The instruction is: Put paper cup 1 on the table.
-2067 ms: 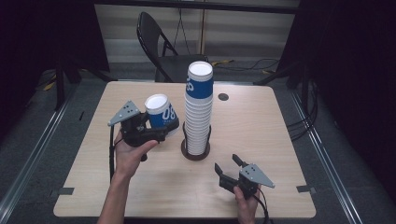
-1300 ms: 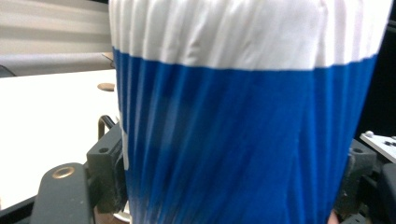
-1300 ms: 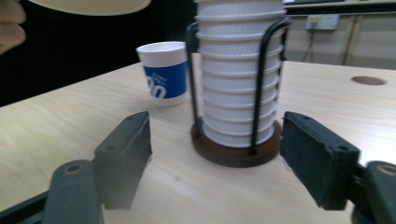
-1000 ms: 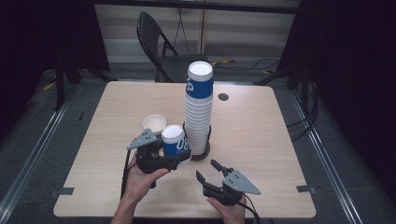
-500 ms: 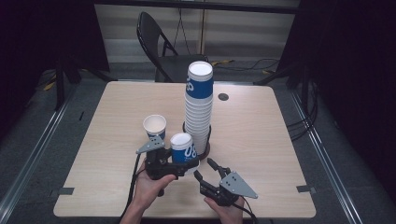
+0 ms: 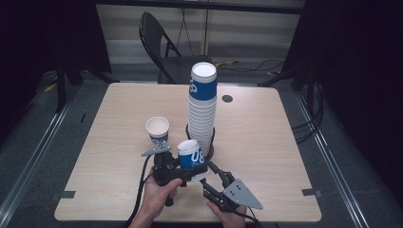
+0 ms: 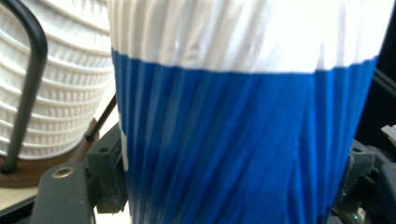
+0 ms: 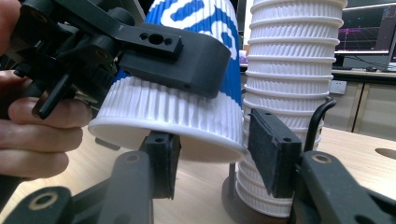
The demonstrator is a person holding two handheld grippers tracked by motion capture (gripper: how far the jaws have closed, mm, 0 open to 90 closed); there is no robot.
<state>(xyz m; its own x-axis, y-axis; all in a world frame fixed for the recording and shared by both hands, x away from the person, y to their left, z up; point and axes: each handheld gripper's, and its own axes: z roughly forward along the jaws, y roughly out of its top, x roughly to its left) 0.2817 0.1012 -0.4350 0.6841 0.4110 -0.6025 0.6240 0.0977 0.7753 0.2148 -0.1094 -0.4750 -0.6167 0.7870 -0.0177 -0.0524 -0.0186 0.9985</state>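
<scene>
With the left gripper (image 6: 183,172) clamping the cup (image 6: 192,158) beside the stack (image 6: 202,109), the right gripper (image 6: 215,179), jaws half-open and closing around its rim without gripping yet, is needing a square, gentle pinch.

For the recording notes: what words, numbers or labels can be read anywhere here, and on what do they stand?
"08": white figures on the blue band of the upside-down cup held in the left gripper.
Top cup of the tall stack: a white mark on its blue band, cut off at the edge, not readable.
Upright cup on the table: a blue print, too small to read.
Screen behind the stack: coloured lines, too blurred to read.
</scene>
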